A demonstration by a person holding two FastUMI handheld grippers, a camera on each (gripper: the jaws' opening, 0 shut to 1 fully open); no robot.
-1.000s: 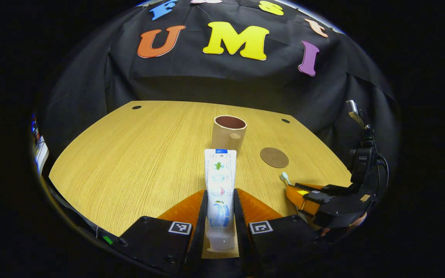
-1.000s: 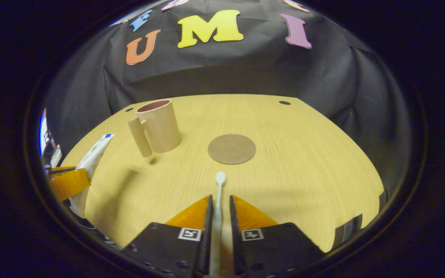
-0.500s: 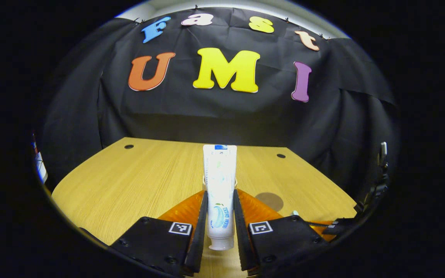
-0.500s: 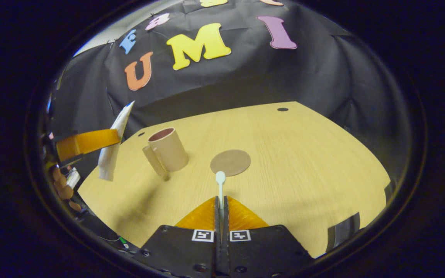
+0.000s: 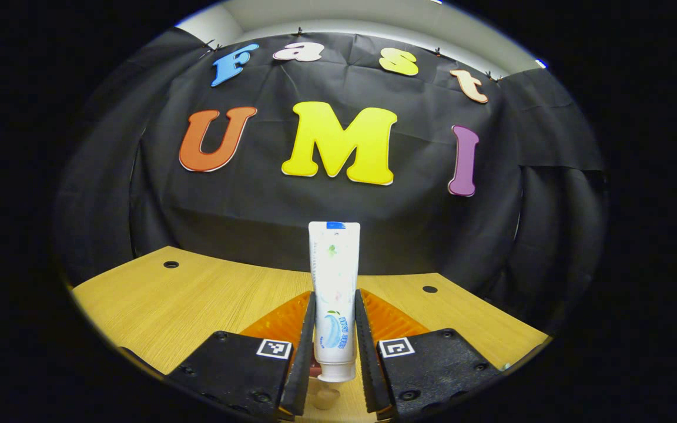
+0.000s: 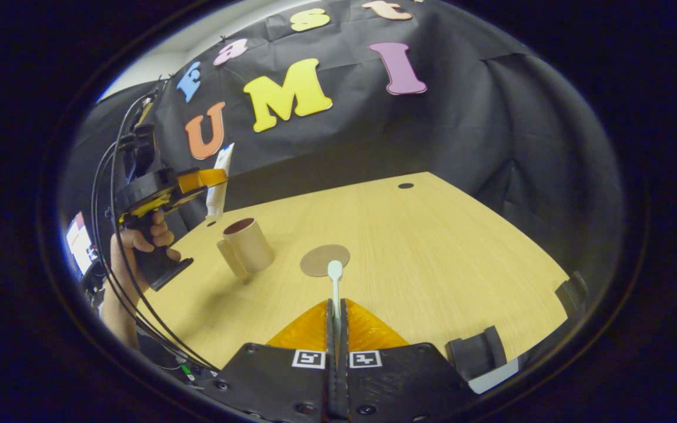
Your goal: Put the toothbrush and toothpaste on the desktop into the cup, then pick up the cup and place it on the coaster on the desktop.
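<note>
A white toothpaste tube [image 5: 334,288] stands cap-down between the fingers of my left gripper [image 5: 335,308], which is shut on it and raised above the wooden table [image 5: 197,294]. In the right gripper view, that left gripper [image 6: 212,176] holds the toothpaste tube [image 6: 218,182] just above and behind the tan cup [image 6: 248,249], which stands upright with its handle toward the front left. My right gripper [image 6: 336,305] is shut on a white toothbrush [image 6: 335,282], whose head points at the round brown coaster [image 6: 325,260] to the right of the cup.
A hand [image 6: 141,244] grips the left gripper's handle, with cables hanging from it at the table's left edge. Small dark holes [image 6: 405,185] mark the far corners of the table [image 6: 432,252]. A dark bracket [image 6: 476,355] sits at the near right edge.
My left gripper has lifted the toothpaste off the table and carried it up over the cup. My right gripper has closed on the toothbrush and risen with it.
</note>
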